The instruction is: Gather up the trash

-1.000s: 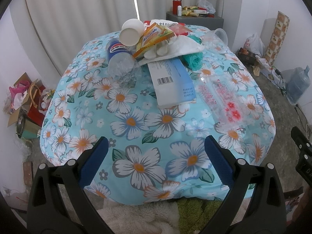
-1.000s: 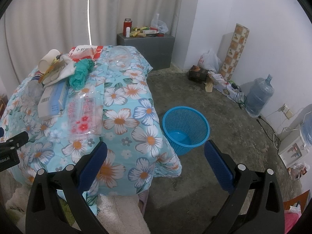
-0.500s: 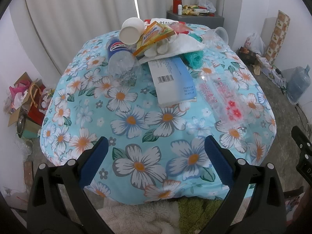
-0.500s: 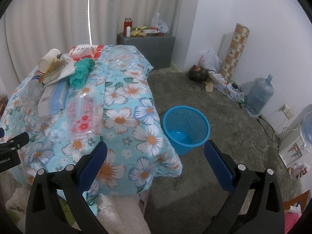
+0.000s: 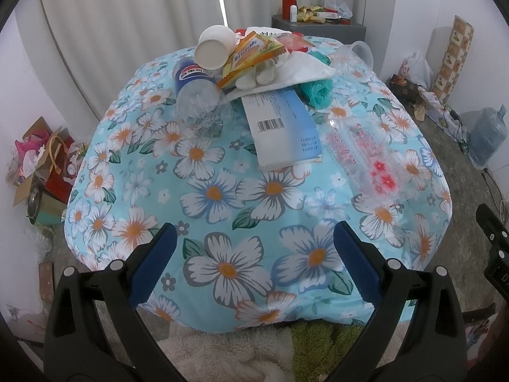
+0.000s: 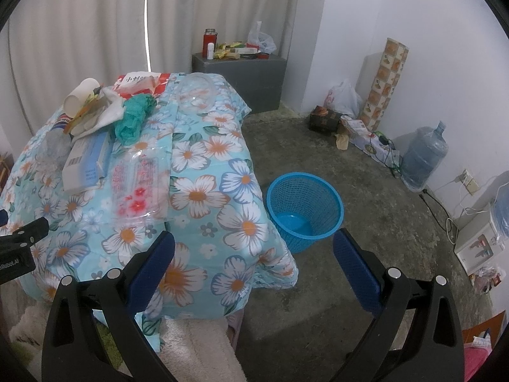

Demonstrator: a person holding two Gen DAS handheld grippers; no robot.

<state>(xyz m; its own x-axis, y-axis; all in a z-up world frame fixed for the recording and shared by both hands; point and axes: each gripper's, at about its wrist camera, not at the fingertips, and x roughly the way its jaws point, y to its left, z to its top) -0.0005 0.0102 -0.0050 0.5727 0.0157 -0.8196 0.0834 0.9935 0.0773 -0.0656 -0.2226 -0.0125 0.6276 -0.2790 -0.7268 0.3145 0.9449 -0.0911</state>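
- My left claw (image 5: 251,254) sits at the bottom of its frame with both blue pads spread wide and nothing between them; my right claw (image 6: 253,254) is just as wide apart and just as empty.
- What could go wrong, as I judge it: the trash heap in the upper centre of the left view is stacked loosely; a white paper cup (image 5: 212,46) rests on its side atop a clear plastic bottle (image 5: 198,98), so tugging either could roll the other off the table (image 5: 222,197); the flowered cloth is smooth and slopes away at the edges.
- The clear printed wrapper (image 5: 369,156) at centre right is thin and flat on the cloth; my pads may slide over it or pinch the cloth with it.
- The blue-and-white box (image 5: 283,127) at the centre is wide; I may need its edge rather than its face.
- The blue basket (image 6: 303,210) stands on the floor at the centre of the right view, just beside the table's edge; a careless release could miss its rim.
- Relative to my left claw, all the trash lies ahead and above in the frame, well apart from the pads; the box is nearest, then the wrapper to the right; a teal crumpled bag (image 5: 316,90) and a yellow snack packet (image 5: 251,52) lie farther up.
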